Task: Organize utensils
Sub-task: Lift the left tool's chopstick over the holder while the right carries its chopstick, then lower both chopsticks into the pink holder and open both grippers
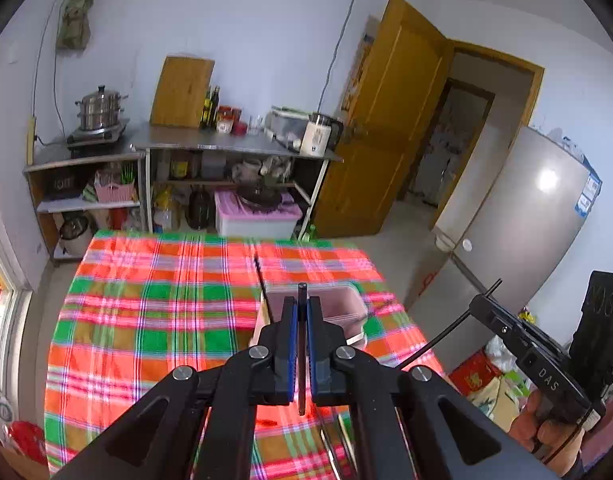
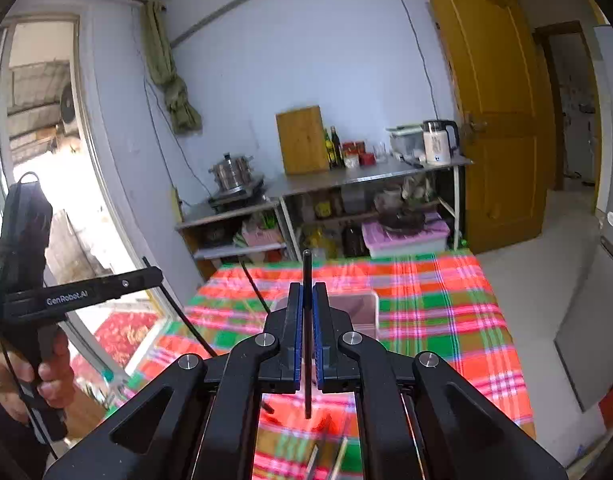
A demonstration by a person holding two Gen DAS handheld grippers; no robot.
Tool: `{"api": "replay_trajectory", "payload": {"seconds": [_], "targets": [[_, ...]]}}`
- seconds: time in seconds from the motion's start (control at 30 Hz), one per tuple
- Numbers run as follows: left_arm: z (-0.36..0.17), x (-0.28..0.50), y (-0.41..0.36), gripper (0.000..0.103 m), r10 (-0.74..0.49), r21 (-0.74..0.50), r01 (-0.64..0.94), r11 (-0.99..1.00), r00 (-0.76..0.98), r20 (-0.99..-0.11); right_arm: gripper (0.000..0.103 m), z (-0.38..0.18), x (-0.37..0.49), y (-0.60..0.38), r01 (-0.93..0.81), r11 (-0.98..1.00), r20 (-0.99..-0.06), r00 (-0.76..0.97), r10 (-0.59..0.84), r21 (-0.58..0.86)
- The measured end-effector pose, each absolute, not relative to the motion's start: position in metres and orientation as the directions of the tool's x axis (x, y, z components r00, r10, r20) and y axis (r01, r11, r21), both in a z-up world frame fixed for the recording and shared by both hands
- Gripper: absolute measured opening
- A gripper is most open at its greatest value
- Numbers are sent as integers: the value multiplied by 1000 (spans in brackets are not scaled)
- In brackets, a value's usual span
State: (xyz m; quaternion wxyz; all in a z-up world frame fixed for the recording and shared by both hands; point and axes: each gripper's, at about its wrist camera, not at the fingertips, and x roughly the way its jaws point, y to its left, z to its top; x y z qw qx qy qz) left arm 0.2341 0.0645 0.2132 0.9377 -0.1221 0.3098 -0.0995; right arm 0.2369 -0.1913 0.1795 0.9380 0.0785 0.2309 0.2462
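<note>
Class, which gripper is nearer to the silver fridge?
Right. The right gripper is on the fridge's side of the table; the left gripper is farther off, toward the window.

The container (image 1: 342, 306) is blurred, its near side hidden behind the left claw (image 1: 302, 304).

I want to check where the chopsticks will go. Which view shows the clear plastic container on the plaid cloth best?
The left wrist view. There the container shows its far rim and right side beyond the left gripper, which is shut on a dark chopstick. In the right wrist view the right gripper hides most of it.
</note>
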Motion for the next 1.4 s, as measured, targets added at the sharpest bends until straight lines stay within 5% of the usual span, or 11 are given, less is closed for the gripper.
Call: {"api": "replay_trajectory", "payload": {"seconds": [0.3, 0.57, 1.4], "targets": [[249, 271, 68, 4, -255, -304, 108, 947, 827, -501, 4, 204, 267, -183, -427, 858, -320, 801, 505, 286], [229, 304, 69, 4, -254, -320, 92, 943, 819, -514, 4, 192, 290, -182, -409, 858, -308, 811, 498, 311], [126, 333, 79, 6, -293, -378, 64, 924, 752, -590, 5, 99, 313, -154, -399, 852, -480, 706, 521, 339]]}}
